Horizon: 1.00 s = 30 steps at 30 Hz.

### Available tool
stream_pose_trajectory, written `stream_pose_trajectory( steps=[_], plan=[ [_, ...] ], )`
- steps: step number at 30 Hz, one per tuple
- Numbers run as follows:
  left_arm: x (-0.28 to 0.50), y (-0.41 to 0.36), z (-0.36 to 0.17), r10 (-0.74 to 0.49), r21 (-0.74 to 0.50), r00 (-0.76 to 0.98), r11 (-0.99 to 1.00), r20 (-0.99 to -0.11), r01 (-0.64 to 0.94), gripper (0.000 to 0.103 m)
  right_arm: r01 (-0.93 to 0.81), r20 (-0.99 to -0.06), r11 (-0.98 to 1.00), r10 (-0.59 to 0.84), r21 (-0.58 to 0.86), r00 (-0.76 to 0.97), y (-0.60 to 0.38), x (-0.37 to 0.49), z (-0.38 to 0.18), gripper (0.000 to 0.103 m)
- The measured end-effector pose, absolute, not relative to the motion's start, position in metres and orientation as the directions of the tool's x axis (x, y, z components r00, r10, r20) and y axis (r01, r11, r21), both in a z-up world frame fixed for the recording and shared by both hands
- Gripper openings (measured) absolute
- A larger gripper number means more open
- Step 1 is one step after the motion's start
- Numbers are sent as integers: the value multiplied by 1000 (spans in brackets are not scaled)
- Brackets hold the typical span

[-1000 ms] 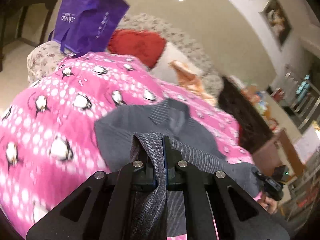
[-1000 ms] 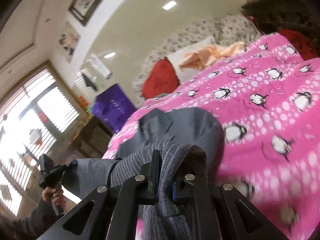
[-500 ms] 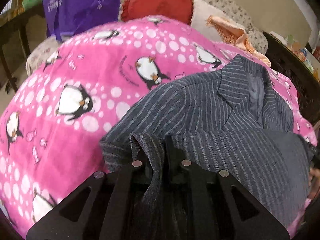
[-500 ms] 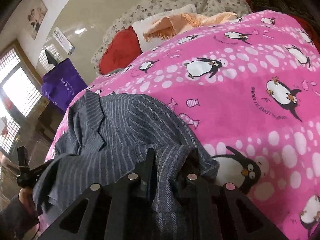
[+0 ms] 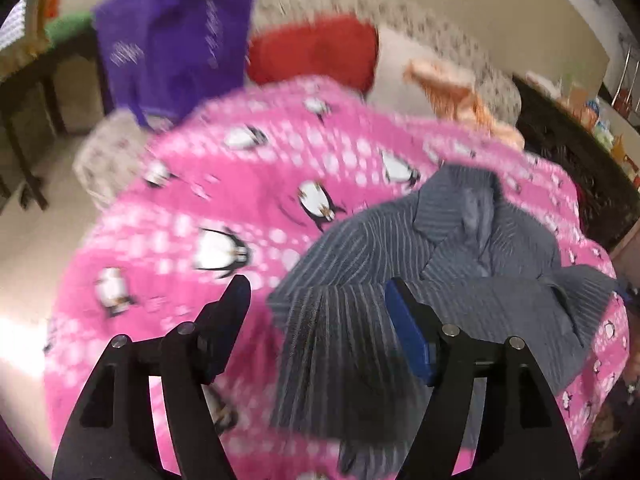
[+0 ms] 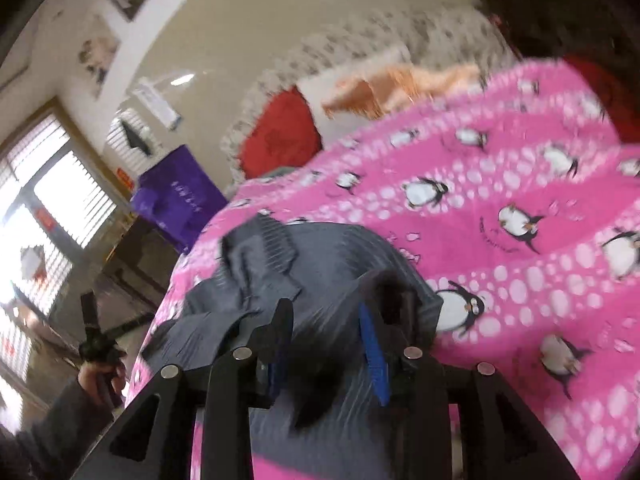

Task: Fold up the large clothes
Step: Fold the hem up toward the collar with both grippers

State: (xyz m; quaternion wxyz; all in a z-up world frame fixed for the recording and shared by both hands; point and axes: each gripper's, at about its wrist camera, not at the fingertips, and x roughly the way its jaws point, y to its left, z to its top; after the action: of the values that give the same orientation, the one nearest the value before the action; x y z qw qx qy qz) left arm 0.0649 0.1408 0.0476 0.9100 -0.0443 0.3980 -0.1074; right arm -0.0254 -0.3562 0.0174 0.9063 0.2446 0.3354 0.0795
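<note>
A grey pinstriped jacket (image 5: 448, 264) lies on a pink penguin-print blanket (image 5: 208, 208), its lower part folded up over its body, collar toward the far end. My left gripper (image 5: 318, 292) is open, jaws wide apart, just above the folded edge. In the right wrist view the jacket (image 6: 320, 264) lies on the blanket (image 6: 520, 208), and my right gripper (image 6: 326, 316) is open over the fold's other corner. Neither gripper holds cloth. Both views are motion-blurred.
A purple bag (image 5: 176, 36), a red cushion (image 5: 316, 52), a white pillow and an orange cloth (image 5: 460, 92) lie beyond the blanket's far end. A dark table (image 5: 576, 176) stands to the right. The left hand with its gripper (image 6: 100, 348) shows in the right wrist view.
Both grippers have opened and let go of the jacket's hem, which now lies folded over the jacket's body. Both have drawn back and risen a little.
</note>
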Motion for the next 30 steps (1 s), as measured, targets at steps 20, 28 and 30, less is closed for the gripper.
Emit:
stream_pose_trajectory(
  steps=[20,28,30],
  plan=[
    [13,19,-22,-275,-123,495,940,-824,317,35,16,-801,973,180,231,571,-262,14,-65,23],
    [78,12,-19,-276,-167,491,953,-826,254,35,-7,-833,976,190,219,520,-260,50,-62,22],
    [108,11,-6,-273,-175,524,957,-807,230,35,-29,-788,981,174,194,590,-264,71,-47,22]
  ],
)
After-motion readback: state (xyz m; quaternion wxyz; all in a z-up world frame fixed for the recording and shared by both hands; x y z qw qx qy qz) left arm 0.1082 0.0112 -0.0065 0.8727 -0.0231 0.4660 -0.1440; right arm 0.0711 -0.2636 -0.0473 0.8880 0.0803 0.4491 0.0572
